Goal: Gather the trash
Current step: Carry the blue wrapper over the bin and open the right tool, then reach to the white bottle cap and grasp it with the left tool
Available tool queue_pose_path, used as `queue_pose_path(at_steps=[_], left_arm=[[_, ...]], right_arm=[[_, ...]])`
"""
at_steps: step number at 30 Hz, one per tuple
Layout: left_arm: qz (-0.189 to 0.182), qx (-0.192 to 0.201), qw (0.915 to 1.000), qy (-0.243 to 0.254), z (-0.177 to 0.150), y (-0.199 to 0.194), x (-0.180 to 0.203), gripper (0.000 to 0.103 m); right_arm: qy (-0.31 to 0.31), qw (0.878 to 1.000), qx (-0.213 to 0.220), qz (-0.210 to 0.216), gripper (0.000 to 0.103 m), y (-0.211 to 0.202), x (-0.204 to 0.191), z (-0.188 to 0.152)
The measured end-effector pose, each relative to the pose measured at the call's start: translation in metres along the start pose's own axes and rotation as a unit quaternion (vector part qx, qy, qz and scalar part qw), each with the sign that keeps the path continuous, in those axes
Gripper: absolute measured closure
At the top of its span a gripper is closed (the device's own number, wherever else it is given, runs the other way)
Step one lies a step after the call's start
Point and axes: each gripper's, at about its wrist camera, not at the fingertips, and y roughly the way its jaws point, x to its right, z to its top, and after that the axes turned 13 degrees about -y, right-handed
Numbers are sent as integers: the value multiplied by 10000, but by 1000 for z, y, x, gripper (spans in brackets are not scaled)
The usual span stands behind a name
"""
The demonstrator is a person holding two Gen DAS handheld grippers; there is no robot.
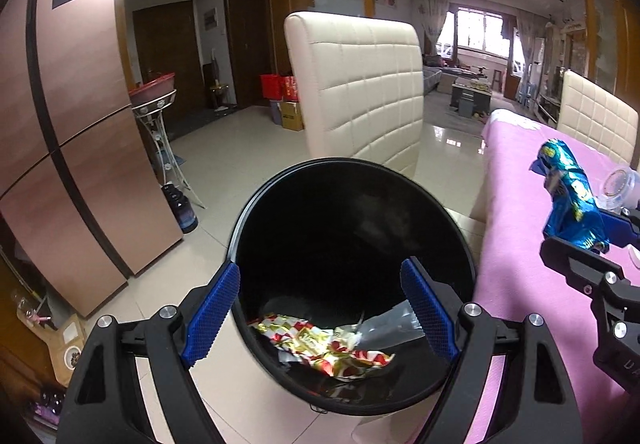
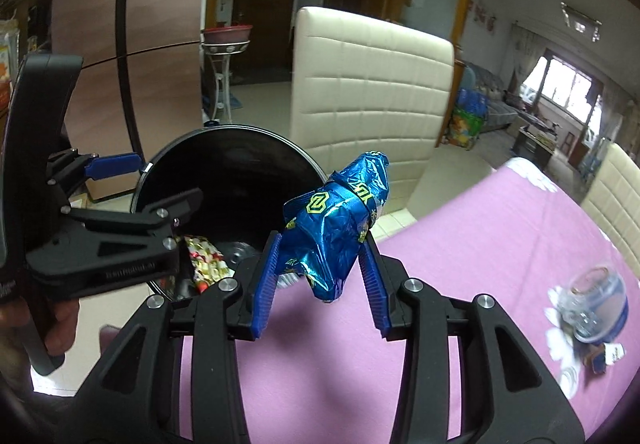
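The right tool point(image 2: 320, 264) is gripping a crumpled blue foil wrapper point(image 2: 340, 219) over the pink-clothed surface's point(image 2: 480, 244) near edge, the left tool point(image 1: 320, 308) is gaping empty above the round black bin point(image 1: 280, 179) holding red-and-gold wrappers point(image 1: 320, 348), and a clear plastic cup point(image 2: 600, 292) is awaiting collection farther along.

Blue foil wrapper point(image 2: 340, 228): yellow-green outlined characters printed on it, one hexagon-framed glyph facing the right wrist camera; not legible as words. Red-and-gold wrapper point(image 1: 320, 348) inside the black bin point(image 1: 256, 211): print too blurred. No other readable text.
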Motion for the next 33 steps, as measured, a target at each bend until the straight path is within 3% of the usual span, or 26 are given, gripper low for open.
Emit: queue_pose_path(at_steps=[4, 7, 15, 25, 33], left_arm=[[84, 18, 9999, -82, 2, 0, -13, 22], [146, 42, 9998, -135, 4, -1, -20, 22], [100, -8, 9998, -159, 3, 0, -17, 22], [-331, -33, 9994, 45, 0, -10, 18, 22], [-891, 12, 9949, 473, -1, -23, 74, 22]], right_arm=[[-36, 9999, 0, 97, 56, 8, -9, 8], [1, 10000, 17, 73, 40, 11, -12, 10], [134, 9999, -69, -31, 40, 11, -3, 7], [590, 9968, -197, -499, 34, -14, 43, -25], [1132, 9875, -366, -1031, 31, -42, 98, -68]])
